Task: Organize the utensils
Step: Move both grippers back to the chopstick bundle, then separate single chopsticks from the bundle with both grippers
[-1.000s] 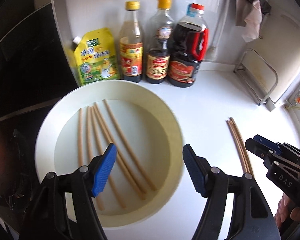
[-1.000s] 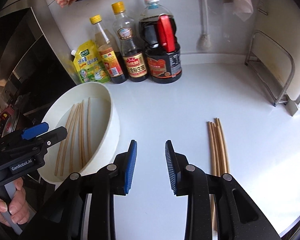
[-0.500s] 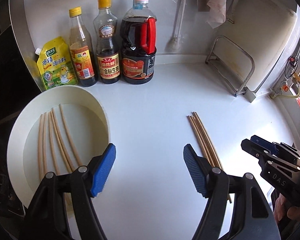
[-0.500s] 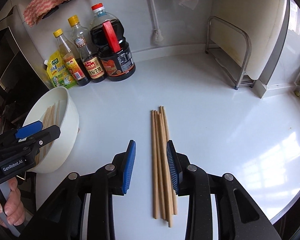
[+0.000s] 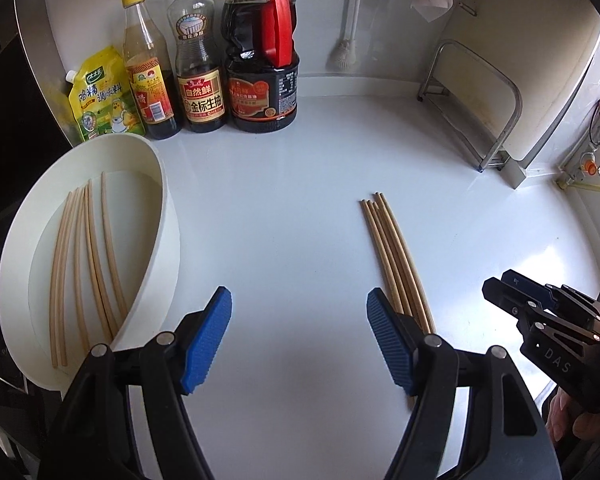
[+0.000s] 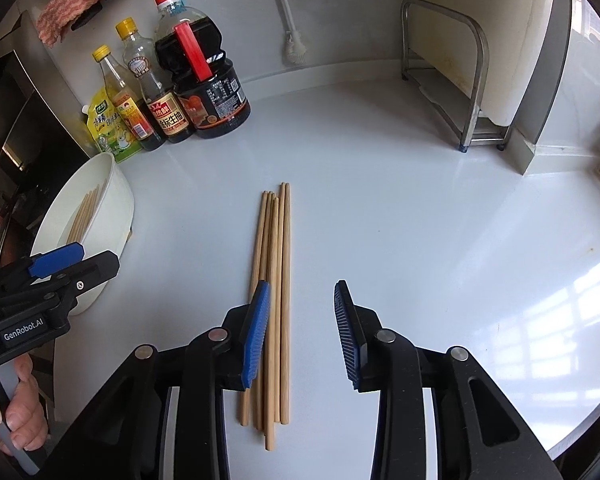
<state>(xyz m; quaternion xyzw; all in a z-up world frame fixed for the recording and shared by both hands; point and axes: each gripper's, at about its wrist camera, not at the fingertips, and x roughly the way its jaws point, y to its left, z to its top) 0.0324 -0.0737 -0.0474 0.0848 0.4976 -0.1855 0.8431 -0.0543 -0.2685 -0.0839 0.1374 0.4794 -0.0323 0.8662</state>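
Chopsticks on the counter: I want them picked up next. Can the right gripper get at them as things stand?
Probably yes: the chopsticks lie bare on the counter, just below the open right gripper, nothing covering them.

Left gripper [image 5: 298, 336], right gripper [image 6: 302, 332]: black frames, ribbed blue pads, silver rivets, white lettering

Daylight fills my view, bright and cool. In my right wrist view it comes from the right: window panes mirror as pale glare patches on the glossy white countertop [image 6: 532, 320], washing out the surface there. Shadows stay soft; the bundle of chopsticks [image 6: 274, 264] casts barely any. The focus is sharp on the bottle labels [image 5: 204, 100] and on my own blue pads [image 5: 206, 340]. The fisheye lens bends straight lines hard toward the edges, so the white bowl [image 5: 168, 216] bulges and the corners fall into black vignette. The far left of my left wrist view is dim.
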